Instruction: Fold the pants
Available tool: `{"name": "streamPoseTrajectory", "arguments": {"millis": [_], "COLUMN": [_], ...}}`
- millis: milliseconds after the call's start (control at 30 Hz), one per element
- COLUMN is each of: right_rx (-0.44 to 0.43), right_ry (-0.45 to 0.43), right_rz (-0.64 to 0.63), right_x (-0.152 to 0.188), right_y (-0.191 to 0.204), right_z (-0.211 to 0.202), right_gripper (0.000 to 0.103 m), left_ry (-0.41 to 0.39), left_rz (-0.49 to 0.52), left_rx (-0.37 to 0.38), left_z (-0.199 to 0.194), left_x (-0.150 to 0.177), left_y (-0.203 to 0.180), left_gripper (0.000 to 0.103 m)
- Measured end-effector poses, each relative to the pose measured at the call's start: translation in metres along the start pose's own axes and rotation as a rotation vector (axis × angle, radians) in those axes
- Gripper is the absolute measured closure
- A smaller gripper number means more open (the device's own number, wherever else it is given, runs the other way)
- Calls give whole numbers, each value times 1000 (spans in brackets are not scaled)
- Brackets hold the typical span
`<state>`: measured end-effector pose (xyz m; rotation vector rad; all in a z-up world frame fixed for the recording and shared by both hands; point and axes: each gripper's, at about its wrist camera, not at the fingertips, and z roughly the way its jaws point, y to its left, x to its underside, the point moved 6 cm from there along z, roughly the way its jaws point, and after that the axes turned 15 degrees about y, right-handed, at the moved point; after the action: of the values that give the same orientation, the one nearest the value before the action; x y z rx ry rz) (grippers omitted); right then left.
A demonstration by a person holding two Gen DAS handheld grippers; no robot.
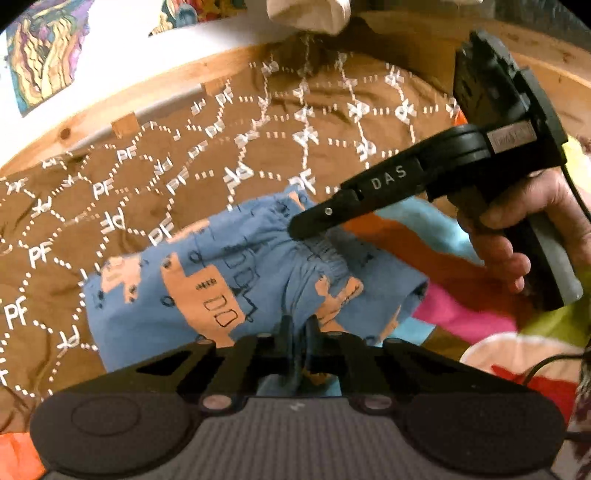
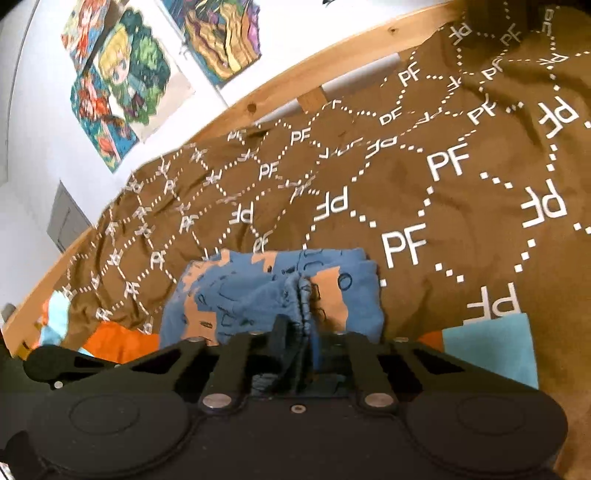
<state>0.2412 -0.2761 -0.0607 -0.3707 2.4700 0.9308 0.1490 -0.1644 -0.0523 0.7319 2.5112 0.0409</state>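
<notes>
Small blue pants point(image 1: 192, 288) with orange prints lie bunched on a brown bedspread point(image 1: 110, 206). In the left wrist view my left gripper point(image 1: 298, 332) is shut on the near edge of the pants, with blue cloth pinched between its fingers. My right gripper point(image 1: 301, 230), held by a hand point(image 1: 517, 243), comes in from the right, its tip down on the gathered waistband. In the right wrist view the pants point(image 2: 229, 295) fill the lower middle, and the right gripper point(image 2: 295, 332) is shut on a ridge of the gathered waistband.
A wooden bed rail point(image 2: 332, 62) runs along the far side under a white wall with posters point(image 2: 122, 85). A bright multicoloured blanket point(image 1: 461, 306) lies at the right of the pants. A beige cloth point(image 1: 310, 14) sits at the bed's far end.
</notes>
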Motion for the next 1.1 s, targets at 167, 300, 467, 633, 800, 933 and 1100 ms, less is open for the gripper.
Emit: {"name": "streamPoseTrajectory", "arguments": {"millis": [167, 300, 467, 633, 800, 933, 1100], "right_rx": [-40, 4, 198, 291, 349, 436, 518], "right_ry": [-33, -7, 68, -27, -73, 22, 55], "right_rz": [10, 12, -20, -158, -255, -307, -347], "right_x": [-12, -13, 5, 10, 16, 30, 44], "right_y": [9, 8, -13, 4, 35, 43, 40], "right_z": [-32, -44, -22, -46, -45, -17, -14], "right_gripper": [93, 93, 76, 38, 32, 31, 24], "left_ry": [-71, -44, 33, -53, -36, 112, 127], "left_rz": [4, 27, -53, -163, -373, -466, -480], "left_rx": [28, 60, 165, 155, 30, -2, -20], "left_z": [-26, -10, 12, -19, -17, 11, 13], "left_x": [-7, -8, 5, 10, 22, 41, 56], "left_y": [-7, -15, -8, 17, 55, 73, 76], "left_gripper": [97, 89, 58, 36, 33, 33, 30]}}
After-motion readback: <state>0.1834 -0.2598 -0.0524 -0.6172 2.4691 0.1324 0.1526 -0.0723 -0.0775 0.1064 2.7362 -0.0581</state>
